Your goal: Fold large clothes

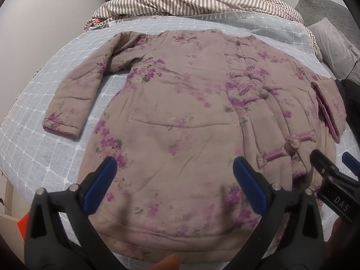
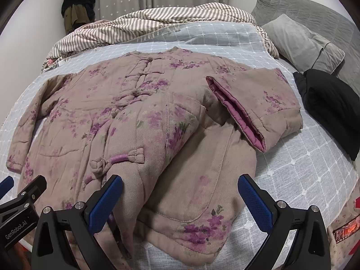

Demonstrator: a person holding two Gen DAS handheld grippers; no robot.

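Note:
A padded beige coat with purple flowers (image 1: 180,94) lies front up on the bed, collar far, hem near; it also shows in the right wrist view (image 2: 126,112). Its left sleeve (image 1: 74,96) lies stretched out. Its right sleeve (image 2: 254,105) is folded in over the body, pink lining showing at the cuff. My left gripper (image 1: 174,180) is open and empty above the hem's left half. My right gripper (image 2: 180,200) is open and empty above the hem's right corner. The right gripper also shows at the right edge of the left wrist view (image 1: 333,166).
The bed has a light blue grid cover (image 2: 303,164). A striped duvet (image 2: 157,20) is bunched at the far end. Grey pillows (image 2: 303,40) and a folded black garment (image 2: 330,103) lie to the right. Dark clothes (image 2: 77,4) hang by the curtain.

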